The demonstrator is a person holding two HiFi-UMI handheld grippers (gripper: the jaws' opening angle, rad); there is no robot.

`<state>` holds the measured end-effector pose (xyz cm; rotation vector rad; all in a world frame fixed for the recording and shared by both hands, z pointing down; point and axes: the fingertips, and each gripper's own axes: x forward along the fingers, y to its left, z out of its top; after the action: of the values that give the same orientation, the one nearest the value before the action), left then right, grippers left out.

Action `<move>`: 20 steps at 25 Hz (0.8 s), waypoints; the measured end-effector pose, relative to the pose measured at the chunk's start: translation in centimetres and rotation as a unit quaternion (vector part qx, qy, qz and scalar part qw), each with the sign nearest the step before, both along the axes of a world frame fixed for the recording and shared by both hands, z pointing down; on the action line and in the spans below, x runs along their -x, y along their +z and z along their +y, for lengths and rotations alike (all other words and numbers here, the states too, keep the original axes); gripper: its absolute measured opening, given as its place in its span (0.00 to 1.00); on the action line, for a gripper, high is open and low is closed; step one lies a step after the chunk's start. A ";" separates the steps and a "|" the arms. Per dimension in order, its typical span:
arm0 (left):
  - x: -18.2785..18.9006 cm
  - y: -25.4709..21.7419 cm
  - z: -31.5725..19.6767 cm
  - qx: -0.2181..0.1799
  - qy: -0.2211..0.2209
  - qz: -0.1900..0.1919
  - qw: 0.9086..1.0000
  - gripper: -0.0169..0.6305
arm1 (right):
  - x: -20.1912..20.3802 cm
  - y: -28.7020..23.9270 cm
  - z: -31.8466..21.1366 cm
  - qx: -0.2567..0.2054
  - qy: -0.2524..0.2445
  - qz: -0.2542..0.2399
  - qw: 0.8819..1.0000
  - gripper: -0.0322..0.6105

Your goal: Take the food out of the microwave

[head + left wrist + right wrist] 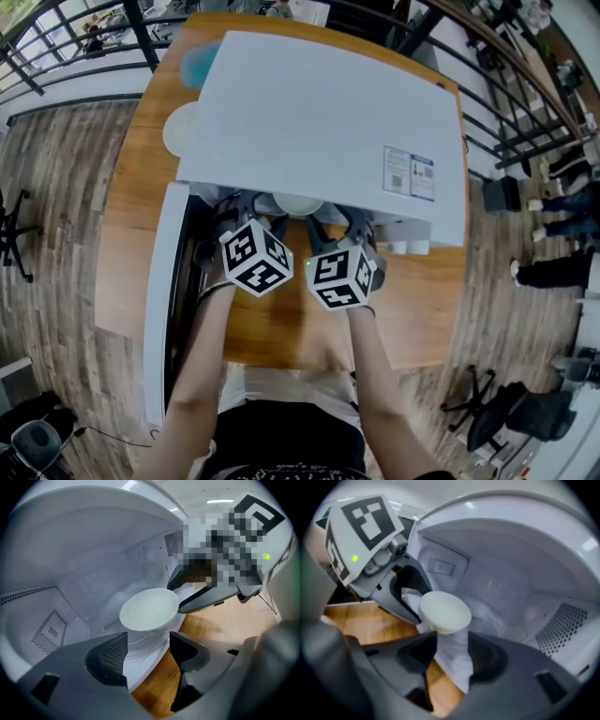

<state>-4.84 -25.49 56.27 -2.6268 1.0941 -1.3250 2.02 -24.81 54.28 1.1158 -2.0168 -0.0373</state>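
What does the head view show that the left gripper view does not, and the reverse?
Only the head view: the microwave's white top with its label, the open door, the person's forearms and the floor around the table. Only the left gripper view: the perforated cavity wall, and the left tongs with jaws apart, short of the bowl. Both: that white bowl at the cavity mouth, the right tongs beside it, and the wooden table.
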 end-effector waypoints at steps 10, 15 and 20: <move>-0.2 -0.9 -0.5 0.006 0.000 0.004 1.000 0.49 | 0.7 0.2 -0.4 0.022 -0.001 0.009 1.000 0.38; -0.3 -1.2 -0.7 0.001 -0.001 0.007 1.000 0.49 | 0.8 0.3 -0.4 0.018 -0.005 0.018 1.000 0.32; -0.3 -1.2 -0.6 0.000 -0.009 0.020 1.000 0.49 | 0.9 0.2 -0.4 0.015 -0.003 0.025 1.000 0.32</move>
<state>-4.57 -26.08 55.08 -2.6606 1.1253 -1.2826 1.15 -25.23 54.52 1.0798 -1.9703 -0.0376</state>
